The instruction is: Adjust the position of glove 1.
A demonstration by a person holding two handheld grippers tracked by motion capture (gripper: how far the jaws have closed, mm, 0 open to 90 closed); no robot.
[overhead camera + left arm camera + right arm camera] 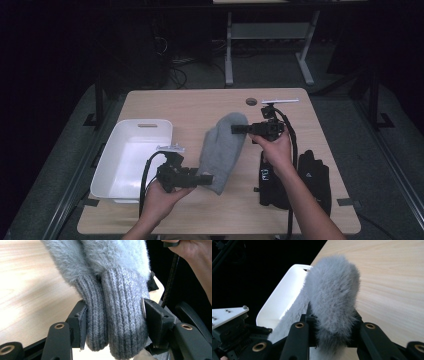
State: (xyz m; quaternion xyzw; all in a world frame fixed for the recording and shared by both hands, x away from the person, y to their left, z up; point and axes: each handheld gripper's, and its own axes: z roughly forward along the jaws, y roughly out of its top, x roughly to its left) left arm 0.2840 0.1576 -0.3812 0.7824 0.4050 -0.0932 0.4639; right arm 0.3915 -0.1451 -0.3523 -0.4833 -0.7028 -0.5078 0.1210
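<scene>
Grey fuzzy knitted mitten pair [223, 150]: stretched between both grippers over the pale wooden table [200, 105], to the right of the white plastic bin [131, 160].
Left gripper [206, 179]: jaws partly closed, pressing on the two ribbed cuffs [117, 322].
Right gripper [236, 129]: jaws clamped on the fluffy rounded tip [334, 302].
High view: black gloves [300, 177] lie flat at the table's right, with a small white mark too blurred to read.
Left gripper view: two separate cuffs side by side; the other hand [192, 255] and its cable at upper right.
Right gripper view: the bin behind the mitten tip; the left gripper's grey plate [227, 313] at lower left.
</scene>
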